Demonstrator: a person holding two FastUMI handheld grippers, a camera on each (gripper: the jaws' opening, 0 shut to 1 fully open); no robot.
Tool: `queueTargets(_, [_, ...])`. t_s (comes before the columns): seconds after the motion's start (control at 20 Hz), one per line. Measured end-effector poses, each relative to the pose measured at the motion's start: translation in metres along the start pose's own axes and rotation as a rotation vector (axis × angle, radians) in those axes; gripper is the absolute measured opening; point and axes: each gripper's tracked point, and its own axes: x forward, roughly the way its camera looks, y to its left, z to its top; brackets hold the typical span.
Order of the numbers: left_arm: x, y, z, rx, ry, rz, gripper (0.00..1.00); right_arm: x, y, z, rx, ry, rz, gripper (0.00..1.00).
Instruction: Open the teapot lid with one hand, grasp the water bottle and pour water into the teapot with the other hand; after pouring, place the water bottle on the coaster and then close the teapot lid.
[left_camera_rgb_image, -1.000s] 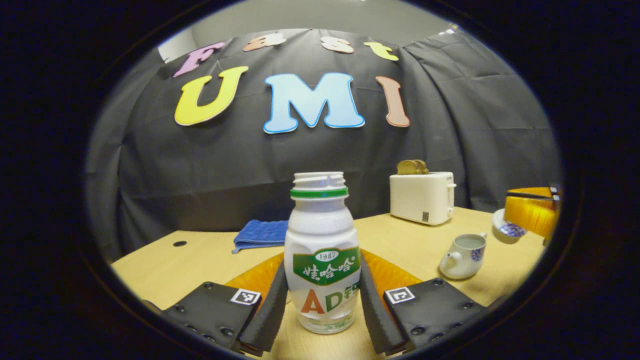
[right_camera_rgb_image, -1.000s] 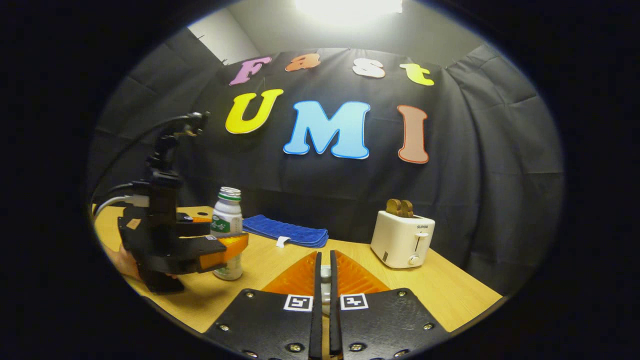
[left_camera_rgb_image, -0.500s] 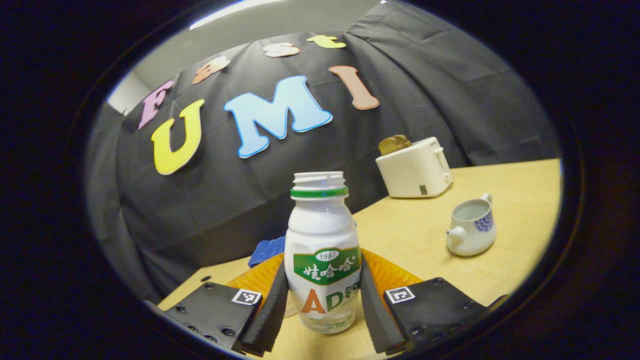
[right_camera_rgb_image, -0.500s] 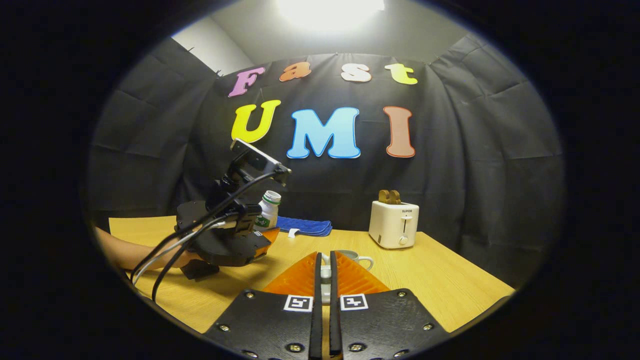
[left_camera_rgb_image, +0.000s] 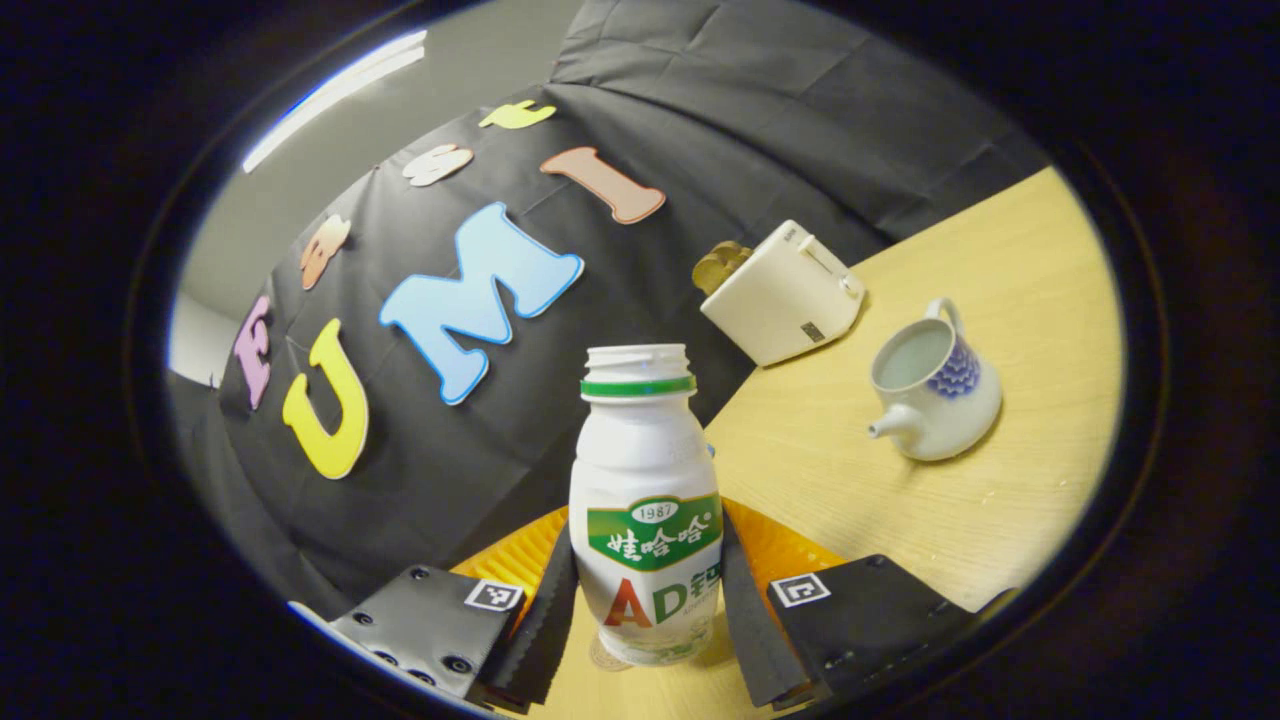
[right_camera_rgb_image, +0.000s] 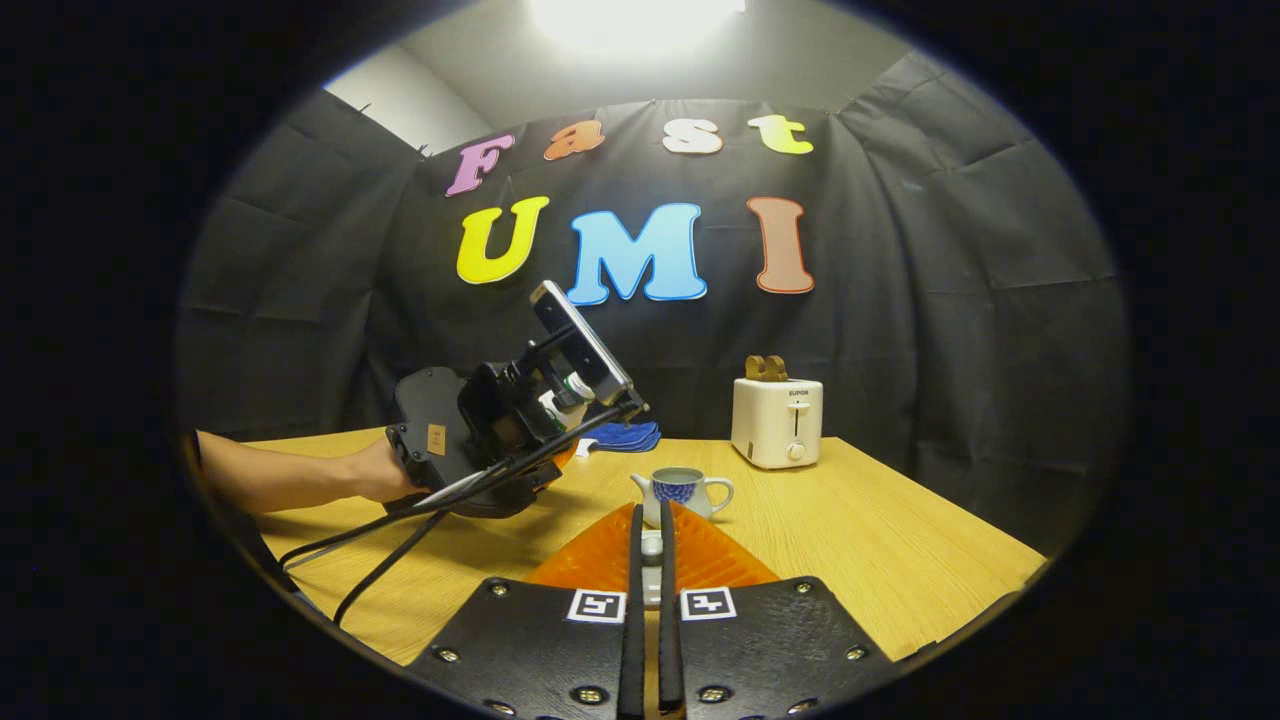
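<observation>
The tabletop (right_camera_rgb_image: 900, 540) had swung steeply in the left gripper view: it lay nearly level a second before and now ran diagonally up toward 2 o'clock, so the left tool (left_camera_rgb_image: 648, 600) had rolled hard over toward the pot. The toaster (left_camera_rgb_image: 785, 295) leaned with it, at 1 o'clock from the bottle.

In the right gripper view the left tool (right_camera_rgb_image: 490, 450) hung in the air at 10 o'clock from the teapot (right_camera_rgb_image: 683, 490), a hand (right_camera_rgb_image: 375, 475) behind it and cables trailing below. A second earlier it sat low, near the wood. It had come much closer, though it stood short of the pot's mouth.

The water bottle (left_camera_rgb_image: 645, 510) was clamped at its label between the left tool's two fingers (left_camera_rgb_image: 545, 620), neck open. The teapot (left_camera_rgb_image: 935, 385) sat at 2 o'clock, open, pale inside; whether any water was in it I could not tell.

The right tool (right_camera_rgb_image: 648, 560) was pinched narrow on what looked like the knob of the teapot lid (right_camera_rgb_image: 651, 545), held clear at 6 o'clock from the pot.

I judged the lid step done and the pour about to begin. The coaster could not be made out.

Bare wood lay all round the teapot. The tabletop's far-right edge was well apart from it, and the toaster and blue cloth (right_camera_rgb_image: 620, 437) stood back near the wall. The closest thing to the pour path was the raised right tool.
</observation>
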Motion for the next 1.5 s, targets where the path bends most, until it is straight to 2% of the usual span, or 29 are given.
queueTargets(0.25, [0.008, -0.009, 0.005, 0.179, 0.012, 0.005, 0.8, -0.007, -0.022, 0.003, 0.043, -0.015, -0.03, 0.06])
queueTargets(0.75, [0.021, -0.037, 0.018, 0.41, -0.003, -0.056, 0.8, -0.013, -0.028, 0.008, 0.036, -0.032, -0.036, 0.06])
queueTargets(0.8, [0.021, -0.037, 0.019, 0.427, -0.003, -0.057, 0.75, -0.013, -0.029, 0.009, 0.034, -0.033, -0.037, 0.06])
queueTargets(0.9, [0.019, -0.041, 0.02, 0.444, -0.003, -0.068, 0.75, -0.013, -0.032, 0.009, 0.03, -0.033, -0.041, 0.06])
queueTargets(1.05, [0.019, -0.046, 0.025, 0.505, -0.012, -0.074, 0.75, -0.014, -0.034, 0.007, 0.044, -0.029, -0.041, 0.06])
queueTargets(1.1, [0.018, -0.048, 0.027, 0.53, -0.015, -0.073, 0.8, -0.014, -0.035, 0.007, 0.043, -0.029, -0.042, 0.06])
queueTargets(1.15, [0.017, -0.05, 0.029, 0.545, -0.018, -0.074, 0.75, -0.015, -0.036, 0.007, 0.043, -0.03, -0.043, 0.06])
queueTargets(1.45, [0.021, -0.05, 0.034, 0.625, -0.022, -0.092, 0.75, -0.016, -0.038, 0.009, 0.045, -0.034, -0.044, 0.06])
queueTargets(1.5, [0.022, -0.052, 0.035, 0.636, -0.025, -0.095, 0.7, -0.016, -0.038, 0.008, 0.047, -0.034, -0.044, 0.06])
